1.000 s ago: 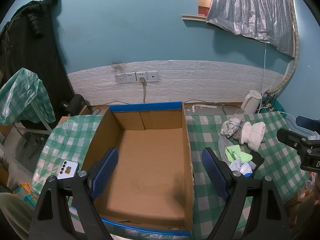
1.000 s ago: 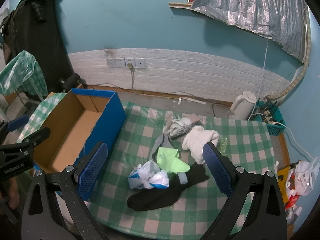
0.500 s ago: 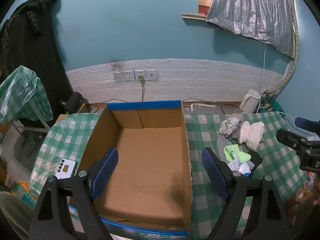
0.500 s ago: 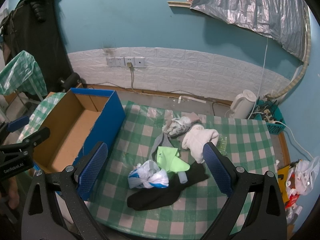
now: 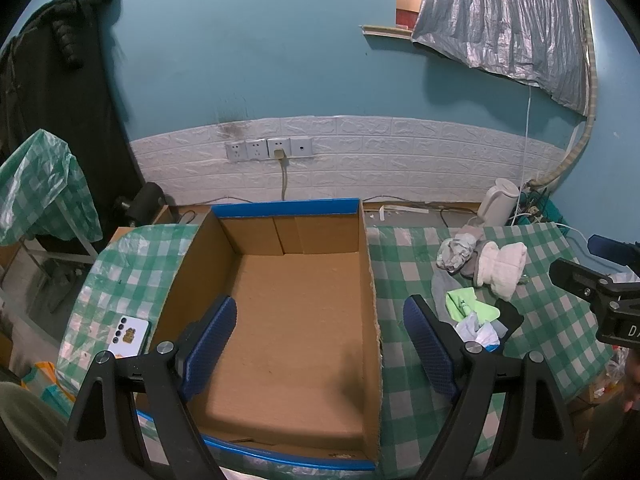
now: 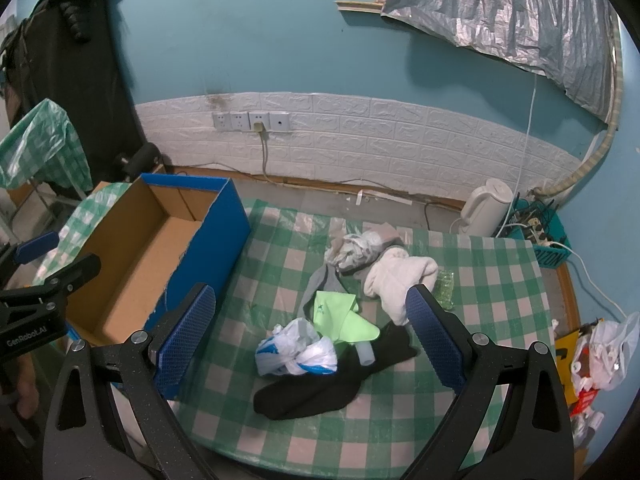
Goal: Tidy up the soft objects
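Observation:
An empty cardboard box [image 5: 372, 280] with blue rims, also seen as the box [image 6: 216, 236], sits on the green checked table. Right of it lies a pile of soft things: a white fluffy cloth [image 6: 400, 276], a grey patterned bundle [image 6: 360, 248], a lime green cloth [image 6: 340, 312], a white and blue plastic bag [image 6: 296, 352] and a black sock [image 6: 328, 380]. My left gripper [image 5: 320, 332] hovers open over the box. My right gripper [image 6: 312, 328] hangs open above the pile, holding nothing. The same pile [image 5: 480, 280] shows in the left wrist view.
A phone [image 5: 128, 336] lies on the table left of the box. A white kettle [image 6: 486, 208] and a teal basket [image 6: 544, 240] of cables stand at the back right. Plastic bags [image 6: 600, 356] sit beyond the table's right edge. A dark coat [image 5: 52, 100] hangs at left.
Both views have shifted only slightly; the left gripper drifted a little. Nothing was grasped or released, and the pile is unmoved.

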Tool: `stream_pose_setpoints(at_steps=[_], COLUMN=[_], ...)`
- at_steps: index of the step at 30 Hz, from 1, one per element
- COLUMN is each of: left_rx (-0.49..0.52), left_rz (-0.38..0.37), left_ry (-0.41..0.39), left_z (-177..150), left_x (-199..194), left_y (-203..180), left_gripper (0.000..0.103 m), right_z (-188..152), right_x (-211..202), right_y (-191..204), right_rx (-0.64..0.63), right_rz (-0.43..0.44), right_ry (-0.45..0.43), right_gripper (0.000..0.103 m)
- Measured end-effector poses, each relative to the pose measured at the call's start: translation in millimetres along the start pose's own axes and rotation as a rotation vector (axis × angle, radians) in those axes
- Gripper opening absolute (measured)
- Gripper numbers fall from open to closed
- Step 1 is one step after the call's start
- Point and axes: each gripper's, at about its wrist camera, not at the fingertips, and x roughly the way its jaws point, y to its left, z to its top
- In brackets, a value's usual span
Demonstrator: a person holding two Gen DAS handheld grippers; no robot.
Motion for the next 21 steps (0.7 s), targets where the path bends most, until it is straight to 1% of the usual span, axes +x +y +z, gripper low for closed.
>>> stream_pose_setpoints(at_steps=[9, 10, 16, 21], left_rx=[0.001, 0.002, 0.023, 0.029], left_rz=[0.001, 0.003, 0.012, -0.006], left_ry=[0.003, 0.004, 0.018, 0.049], left_z=[-0.7, -2.2, -11.4, -8.1], left_x=[0.2, 0.1, 5.2, 11.5], left_y=[-0.9, -3.3, -24.3, -34.9], left_gripper=[0.087, 0.087, 0.087, 0.087], right_z=[1.5, -5.2, -12.9, -8.6], right_x=[1.3, 0.1, -8.6, 0.5], right_y=[-0.7, -2.9, -10.4, -25.5], right_rx=[0.000, 0.001, 0.019, 0.040], right_rz=[-0.002, -0.002, -0.006, -0.016], right_ry=[0.003, 0.001, 0.007, 0.022], right_gripper=[0.096, 0.096, 0.096, 0.096])
